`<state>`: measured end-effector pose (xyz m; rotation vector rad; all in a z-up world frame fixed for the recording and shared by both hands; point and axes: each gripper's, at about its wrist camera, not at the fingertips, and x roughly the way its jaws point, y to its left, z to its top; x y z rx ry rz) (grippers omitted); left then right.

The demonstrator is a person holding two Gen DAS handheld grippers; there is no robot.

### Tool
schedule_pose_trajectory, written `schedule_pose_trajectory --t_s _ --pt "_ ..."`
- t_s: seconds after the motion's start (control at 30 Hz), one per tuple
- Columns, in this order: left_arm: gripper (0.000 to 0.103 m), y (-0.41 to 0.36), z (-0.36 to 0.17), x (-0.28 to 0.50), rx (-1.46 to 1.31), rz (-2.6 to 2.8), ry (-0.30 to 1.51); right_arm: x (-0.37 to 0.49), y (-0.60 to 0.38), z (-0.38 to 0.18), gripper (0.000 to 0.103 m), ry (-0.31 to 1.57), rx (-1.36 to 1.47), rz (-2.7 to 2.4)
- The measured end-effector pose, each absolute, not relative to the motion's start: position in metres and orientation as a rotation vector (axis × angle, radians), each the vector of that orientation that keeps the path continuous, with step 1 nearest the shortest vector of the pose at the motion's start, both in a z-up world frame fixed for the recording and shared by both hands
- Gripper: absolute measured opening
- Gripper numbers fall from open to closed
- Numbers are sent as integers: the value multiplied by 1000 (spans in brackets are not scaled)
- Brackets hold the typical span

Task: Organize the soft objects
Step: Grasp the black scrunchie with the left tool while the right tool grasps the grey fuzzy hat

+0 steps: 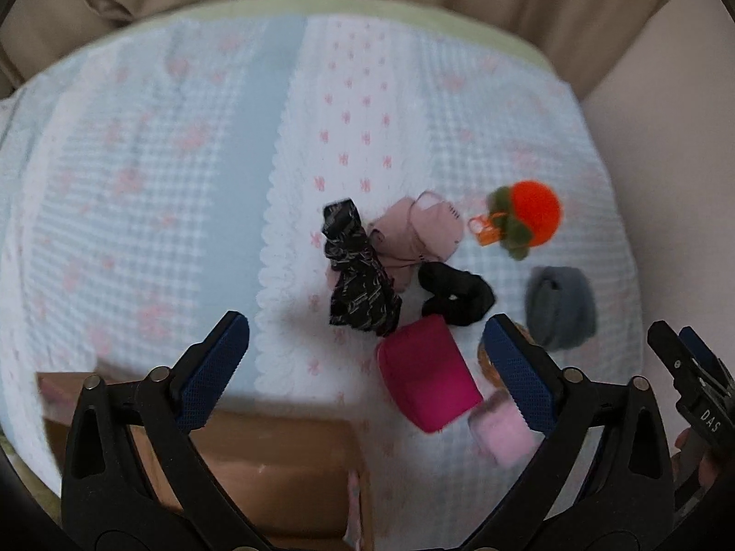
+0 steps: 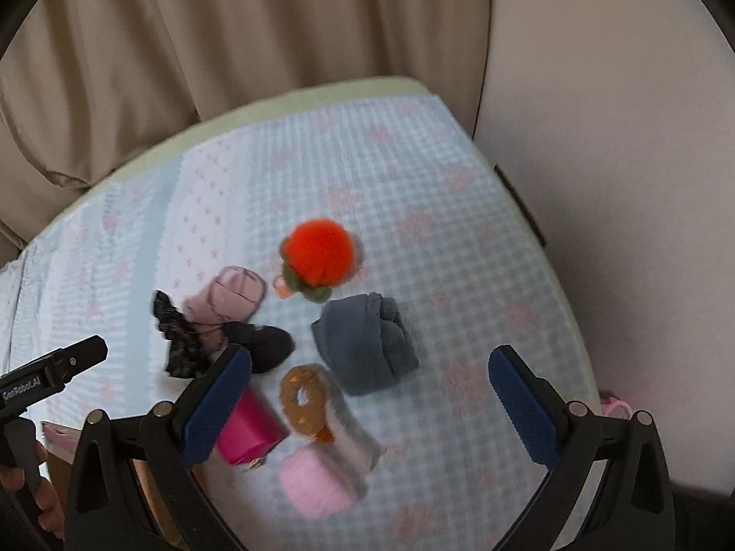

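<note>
Several soft things lie on the checked bedspread (image 1: 138,160): a black patterned cloth (image 1: 356,271), a pale pink sock (image 1: 413,234), a black sock (image 1: 455,294), a magenta pouch (image 1: 427,376), an orange pompom with green leaves (image 1: 528,220), a rolled grey cloth (image 1: 560,307), a pink fluffy roll (image 1: 503,431). A brown doughnut toy (image 2: 303,399) lies by the pink roll (image 2: 317,482). My left gripper (image 1: 367,372) is open above the pouch. My right gripper (image 2: 370,395) is open over the grey cloth (image 2: 367,344) and doughnut.
A brown cardboard box (image 1: 275,473) sits at the near edge under my left gripper. Beige curtains (image 2: 229,36) hang behind the bed and a pale wall (image 2: 620,160) stands to the right. A small pink object (image 2: 613,406) lies off the bed's right edge.
</note>
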<state>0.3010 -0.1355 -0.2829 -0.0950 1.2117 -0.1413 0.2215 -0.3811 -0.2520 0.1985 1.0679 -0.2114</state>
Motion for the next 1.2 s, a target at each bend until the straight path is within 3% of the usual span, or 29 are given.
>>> schedule_pose_trajectory --t_s 0.23,0.43,0.53,0.57,0.67,0.77,1.07,1.2 --pt "97 -147 -349 344 -101 -119 1341 264 -388 -318 103 1185 200 -179" --pt "82 -150 -388 369 -92 -92 1419 284 -388 -354 103 1256 190 -149" --pt "70 -151 -403 374 -75 -88 1455 289 -388 -368 103 1277 187 -154" --pt "66 -152 -406 376 -71 -92 1460 290 -389 -371 101 1282 183 -157" --pt "42 -155 -414 379 -56 -104 1475 293 -390 -381 87 1309 200 -148" --pt "33 -155 -422 383 -75 -118 1495 296 -389 -385 78 1315 203 -138" --pt "29 -151 -421 377 -79 -142 1468 298 -387 -377 57 1290 184 -136" --pt "28 -152 -408 375 -72 -150 1442 295 -386 -368 53 1266 192 -134"
